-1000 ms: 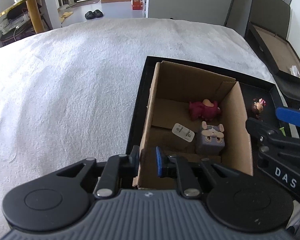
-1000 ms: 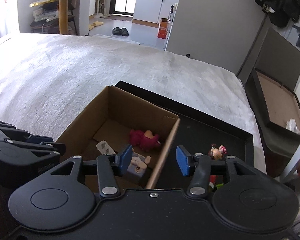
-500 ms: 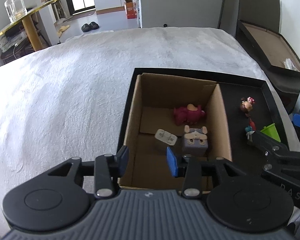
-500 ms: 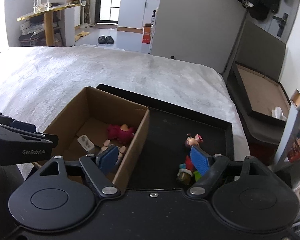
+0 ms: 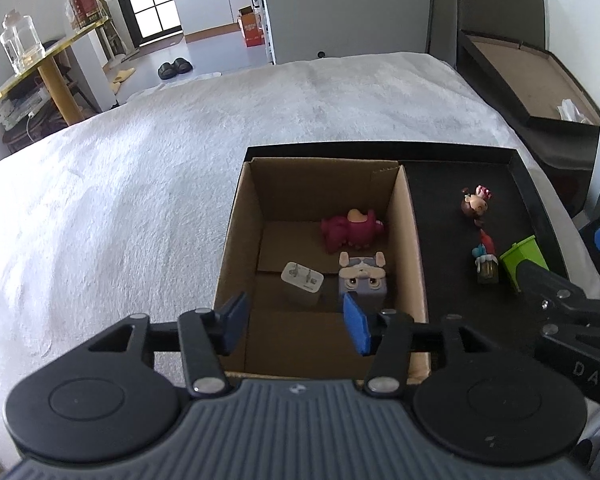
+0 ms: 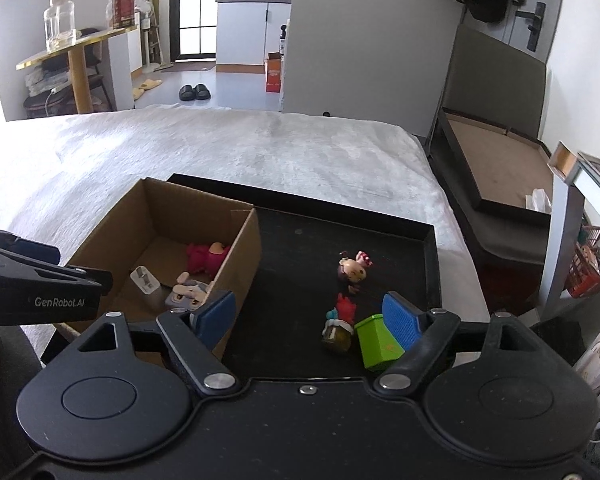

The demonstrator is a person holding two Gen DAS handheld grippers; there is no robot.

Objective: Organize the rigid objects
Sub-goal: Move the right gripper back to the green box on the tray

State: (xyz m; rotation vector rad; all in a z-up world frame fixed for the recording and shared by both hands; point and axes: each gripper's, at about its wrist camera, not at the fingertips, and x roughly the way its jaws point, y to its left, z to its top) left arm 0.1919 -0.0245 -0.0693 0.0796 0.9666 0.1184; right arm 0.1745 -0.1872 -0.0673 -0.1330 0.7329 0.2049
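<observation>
Three items already lie in the cardboard box (image 5: pixel 320 240) ahead of your left tool (image 5: pixel 296 324): a pink toy (image 5: pixel 352 232), a white charger (image 5: pixel 302 284) and a grey cube figure (image 5: pixel 364 280). Three remain on the black tray (image 6: pixel 430 264) before your right tool (image 6: pixel 310 316): a doll (image 6: pixel 352 270), a small figurine (image 6: pixel 338 322) and a green block (image 6: pixel 376 340). Both tools' jaws have just been opening and hold nothing; the right stands wide, the left about halfway.

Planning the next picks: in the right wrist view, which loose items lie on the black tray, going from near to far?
Green block → small figure with red top → big-headed doll.
</observation>
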